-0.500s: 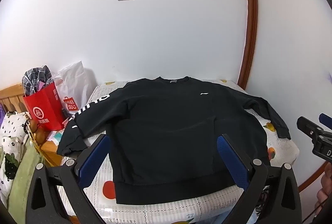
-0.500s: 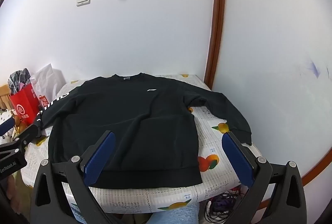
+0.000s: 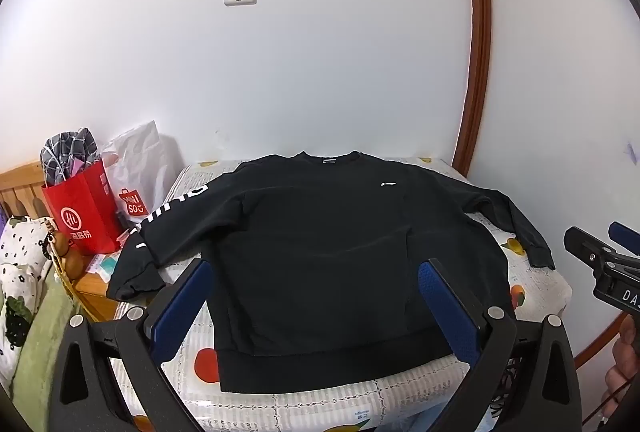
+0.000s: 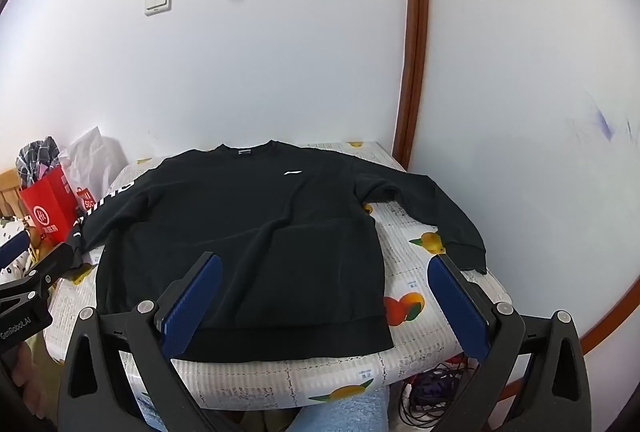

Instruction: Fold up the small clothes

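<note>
A black sweatshirt (image 3: 320, 240) lies flat, front up, on a small table covered with a fruit-print cloth (image 3: 532, 284). Both sleeves are spread out; the left one carries white lettering and its cuff hangs off the left edge. It also shows in the right wrist view (image 4: 240, 232). My left gripper (image 3: 316, 272) is open and empty, held above the hem side. My right gripper (image 4: 324, 268) is open and empty, above the hem's right part. Each gripper shows at the edge of the other's view.
A red paper bag (image 3: 80, 212) and a white bag (image 3: 136, 176) stand left of the table on a wooden stand. White walls close behind and right, with a brown trim (image 3: 476, 72). Cables (image 4: 432, 392) lie under the table's front right.
Both views have shifted very slightly; the sweatshirt lies as before and both grippers stay open.
</note>
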`<control>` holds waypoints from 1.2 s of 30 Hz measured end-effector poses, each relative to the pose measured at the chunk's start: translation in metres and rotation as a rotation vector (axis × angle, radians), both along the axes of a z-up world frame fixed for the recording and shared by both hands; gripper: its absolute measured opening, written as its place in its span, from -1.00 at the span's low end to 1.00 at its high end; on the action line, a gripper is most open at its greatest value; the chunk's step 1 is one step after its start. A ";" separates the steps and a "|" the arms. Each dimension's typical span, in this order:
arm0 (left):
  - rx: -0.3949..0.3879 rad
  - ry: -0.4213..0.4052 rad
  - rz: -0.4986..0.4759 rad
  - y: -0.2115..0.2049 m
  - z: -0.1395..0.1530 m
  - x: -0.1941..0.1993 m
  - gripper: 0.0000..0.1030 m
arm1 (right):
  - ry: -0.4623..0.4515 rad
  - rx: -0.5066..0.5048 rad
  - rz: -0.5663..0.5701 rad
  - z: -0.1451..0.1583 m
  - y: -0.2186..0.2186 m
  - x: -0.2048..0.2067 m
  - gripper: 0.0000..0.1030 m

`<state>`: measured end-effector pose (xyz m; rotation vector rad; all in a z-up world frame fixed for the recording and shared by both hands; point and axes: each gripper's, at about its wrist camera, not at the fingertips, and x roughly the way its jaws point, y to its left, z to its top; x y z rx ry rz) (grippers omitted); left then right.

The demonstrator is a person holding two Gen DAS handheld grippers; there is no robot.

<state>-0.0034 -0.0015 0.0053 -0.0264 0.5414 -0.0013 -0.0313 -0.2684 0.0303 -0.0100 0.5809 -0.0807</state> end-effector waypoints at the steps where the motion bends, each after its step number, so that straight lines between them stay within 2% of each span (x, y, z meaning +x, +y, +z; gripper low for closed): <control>1: 0.001 -0.001 0.001 0.000 0.000 0.000 1.00 | -0.001 -0.001 0.000 0.000 0.001 0.000 0.97; 36: -0.021 0.000 0.006 0.002 -0.004 -0.002 1.00 | -0.003 0.004 -0.009 -0.004 0.005 -0.003 0.97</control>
